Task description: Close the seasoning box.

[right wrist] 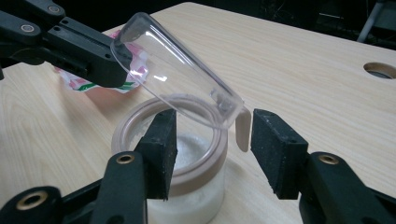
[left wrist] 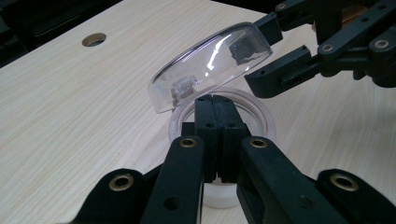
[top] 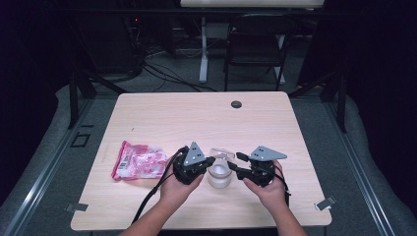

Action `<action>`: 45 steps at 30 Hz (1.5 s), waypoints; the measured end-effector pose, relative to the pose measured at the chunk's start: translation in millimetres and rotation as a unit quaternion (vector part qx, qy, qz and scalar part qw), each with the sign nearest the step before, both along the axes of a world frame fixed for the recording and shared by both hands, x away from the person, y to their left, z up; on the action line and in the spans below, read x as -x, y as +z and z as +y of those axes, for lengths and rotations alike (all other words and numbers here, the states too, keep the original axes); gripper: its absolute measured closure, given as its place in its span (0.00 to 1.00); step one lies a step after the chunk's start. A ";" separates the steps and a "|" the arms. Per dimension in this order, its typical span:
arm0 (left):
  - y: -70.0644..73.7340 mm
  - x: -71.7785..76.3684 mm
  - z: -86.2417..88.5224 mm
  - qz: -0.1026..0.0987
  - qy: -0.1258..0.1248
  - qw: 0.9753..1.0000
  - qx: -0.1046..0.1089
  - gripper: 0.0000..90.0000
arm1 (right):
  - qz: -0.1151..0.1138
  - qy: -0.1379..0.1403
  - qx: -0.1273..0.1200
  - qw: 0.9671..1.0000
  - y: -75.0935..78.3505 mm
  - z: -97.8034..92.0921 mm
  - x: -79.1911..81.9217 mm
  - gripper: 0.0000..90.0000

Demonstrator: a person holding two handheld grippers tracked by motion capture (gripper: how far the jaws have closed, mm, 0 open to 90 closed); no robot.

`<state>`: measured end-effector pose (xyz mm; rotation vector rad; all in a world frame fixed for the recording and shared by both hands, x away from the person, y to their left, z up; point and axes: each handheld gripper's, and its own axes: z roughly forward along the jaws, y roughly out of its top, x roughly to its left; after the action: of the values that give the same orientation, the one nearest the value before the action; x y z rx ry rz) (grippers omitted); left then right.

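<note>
Opening the jar (top: 219, 176) looks about half done: its clear domed lid (left wrist: 210, 65) stands tilted above the tan rim, raised on one side and low on the other, so the mouth is partly uncovered and white granules show inside. The jar itself stands upright on the table (top: 196, 113), between the two hands. The left gripper (top: 212, 160), just to the jar's left, has its jaws pressed together with no gap. Their tips sit at the jar's near rim under the lifted lid, but I cannot tell whether they pinch anything. The right gripper (right wrist: 212, 123), just to the jar's right, has its jaws spread wide. One pad lies against the jar's rim, the other is clear of it, and a small tan tab (right wrist: 243, 128) hangs between them, ungripped. Well to the left of the jar lies a pink packet (top: 139, 161), flat and untouched. What seems left is swinging the lid fully back or off. The packet, if it belongs to the job, has yet to be picked up.
</note>
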<state>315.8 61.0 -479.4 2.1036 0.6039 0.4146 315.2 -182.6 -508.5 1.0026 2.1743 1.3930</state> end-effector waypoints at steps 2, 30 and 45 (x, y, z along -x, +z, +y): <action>-0.3 0.3 0.3 -0.001 -0.003 1.000 -0.003 0.99 | 0.002 0.000 0.000 1.000 0.0 -2.9 2.2 0.58; -31.1 10.5 7.5 0.026 -0.008 1.000 -0.008 0.99 | 0.010 -0.044 -0.003 0.999 0.3 -22.3 6.1 0.70; -36.2 15.5 13.6 0.027 -0.004 1.000 -0.012 0.98 | 0.006 -0.045 -0.003 0.999 0.9 -22.6 5.8 0.67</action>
<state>300.3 74.5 -515.6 2.1449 0.6242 0.3630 309.5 -205.2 -507.6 1.0982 2.1070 1.3576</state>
